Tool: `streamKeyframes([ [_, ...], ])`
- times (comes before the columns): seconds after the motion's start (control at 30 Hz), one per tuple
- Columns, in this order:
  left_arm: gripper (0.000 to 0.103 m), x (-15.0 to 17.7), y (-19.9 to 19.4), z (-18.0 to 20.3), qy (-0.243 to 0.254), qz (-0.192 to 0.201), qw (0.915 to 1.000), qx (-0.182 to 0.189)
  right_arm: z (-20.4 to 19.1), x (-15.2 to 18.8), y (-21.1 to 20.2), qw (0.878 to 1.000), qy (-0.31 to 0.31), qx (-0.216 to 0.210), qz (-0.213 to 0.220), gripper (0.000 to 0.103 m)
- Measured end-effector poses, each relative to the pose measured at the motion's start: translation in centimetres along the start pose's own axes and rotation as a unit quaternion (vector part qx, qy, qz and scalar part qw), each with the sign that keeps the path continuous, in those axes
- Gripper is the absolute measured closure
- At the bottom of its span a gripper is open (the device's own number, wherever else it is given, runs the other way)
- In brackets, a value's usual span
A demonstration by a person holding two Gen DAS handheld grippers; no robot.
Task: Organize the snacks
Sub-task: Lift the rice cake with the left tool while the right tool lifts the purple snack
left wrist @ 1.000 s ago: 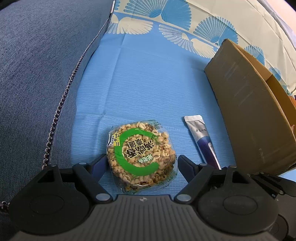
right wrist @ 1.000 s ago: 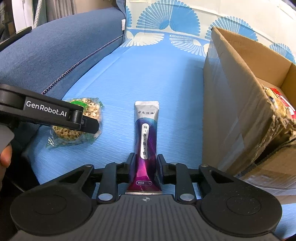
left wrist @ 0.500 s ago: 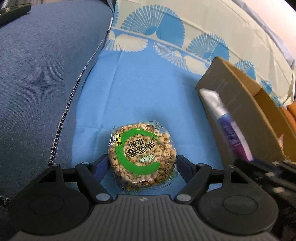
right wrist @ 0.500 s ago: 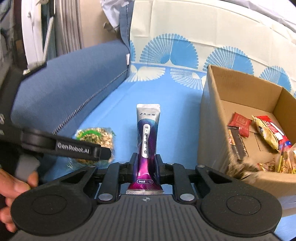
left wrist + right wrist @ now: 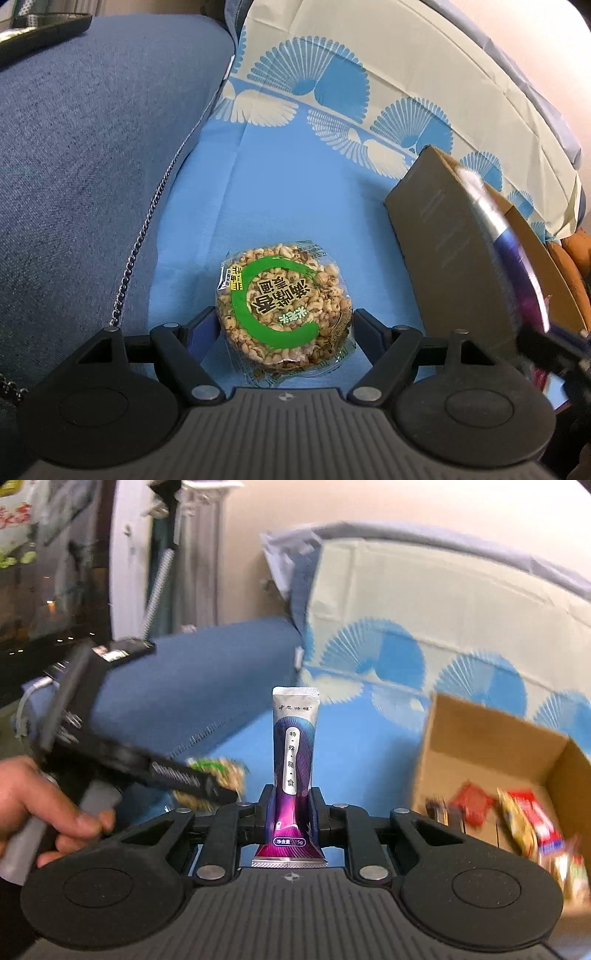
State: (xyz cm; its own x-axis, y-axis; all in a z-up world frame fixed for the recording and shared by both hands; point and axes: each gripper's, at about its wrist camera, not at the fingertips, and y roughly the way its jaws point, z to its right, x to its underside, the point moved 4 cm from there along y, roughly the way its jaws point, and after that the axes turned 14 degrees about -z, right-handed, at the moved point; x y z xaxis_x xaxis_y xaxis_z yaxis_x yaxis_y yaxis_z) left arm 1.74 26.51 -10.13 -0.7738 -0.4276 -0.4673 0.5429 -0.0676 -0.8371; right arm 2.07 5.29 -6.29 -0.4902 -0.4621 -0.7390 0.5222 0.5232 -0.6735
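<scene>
The right gripper [image 5: 291, 805] clamped a glossy purple-and-silver sachet [image 5: 294, 760] upright, beside an open cardboard box [image 5: 491, 746] of blurred snack packets. The left gripper [image 5: 282, 328] stood wide open around a round puffed-grain cake [image 5: 282, 306] in clear wrap, lying on a blue sheet [image 5: 288, 192].

We see bright, even light; the right wrist view smears with motion blur, and fisheye bends both views' edges.
</scene>
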Motion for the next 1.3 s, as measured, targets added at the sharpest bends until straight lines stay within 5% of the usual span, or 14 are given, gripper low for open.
streamKeyframes([
  [0.73,0.021,0.1,1.7,2.5,0.062,-0.01,0.9962,-0.061,5.3,-0.8,-2.1,0.996,0.075,0.012,0.055,0.084],
  [1.13,0.021,-0.9,-0.1,1.8,0.025,0.021,0.9968,-0.073,8.4,-2.0,-3.7,0.988,0.115,0.037,0.094,0.084],
  [1.3,0.021,-3.3,-1.5,4.4,0.021,0.049,0.9963,-0.067,10.5,-2.3,-4.1,0.981,0.147,0.069,0.106,0.084],
])
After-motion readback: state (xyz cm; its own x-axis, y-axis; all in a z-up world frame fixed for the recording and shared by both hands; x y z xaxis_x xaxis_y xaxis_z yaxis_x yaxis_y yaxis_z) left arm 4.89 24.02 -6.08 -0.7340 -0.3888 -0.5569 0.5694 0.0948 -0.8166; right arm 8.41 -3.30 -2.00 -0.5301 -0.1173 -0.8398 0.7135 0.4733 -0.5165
